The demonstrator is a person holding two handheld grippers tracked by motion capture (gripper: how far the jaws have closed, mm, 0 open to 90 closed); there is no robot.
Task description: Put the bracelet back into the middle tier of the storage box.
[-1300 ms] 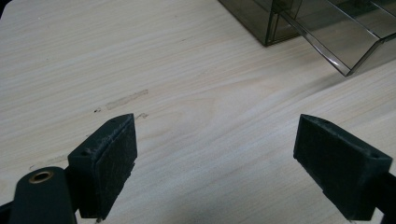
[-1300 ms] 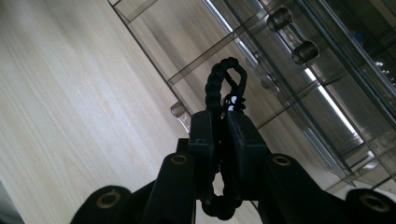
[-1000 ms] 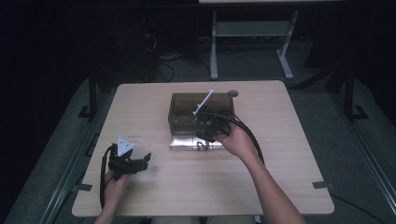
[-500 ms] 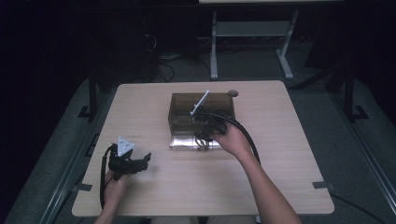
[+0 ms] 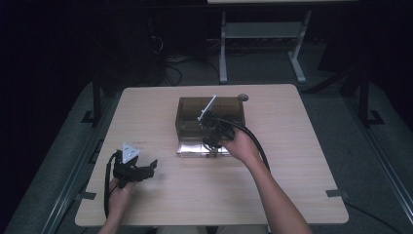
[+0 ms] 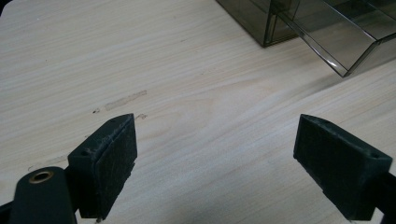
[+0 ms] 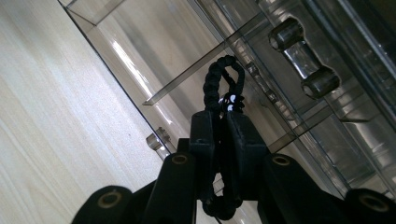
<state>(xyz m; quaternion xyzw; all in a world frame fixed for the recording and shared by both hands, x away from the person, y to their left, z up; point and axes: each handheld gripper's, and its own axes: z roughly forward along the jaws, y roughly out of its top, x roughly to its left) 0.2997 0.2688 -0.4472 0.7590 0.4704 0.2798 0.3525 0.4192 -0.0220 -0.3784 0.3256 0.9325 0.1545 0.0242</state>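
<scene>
Your right gripper (image 7: 219, 128) is pinching a black braided cord (image 7: 224, 84) over the open drawer (image 5: 202, 146) of the smoky plastic box (image 5: 209, 114). Your left gripper (image 6: 215, 154) is gaping wide, empty, near-left of that box above the table (image 5: 302, 126).

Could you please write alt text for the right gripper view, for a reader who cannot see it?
The right claw, jaws shut, pinches a black braided cord loop above the pulled-out drawer of a clear smoky plastic drawer box. The pale wooden table fills the left side.
</scene>
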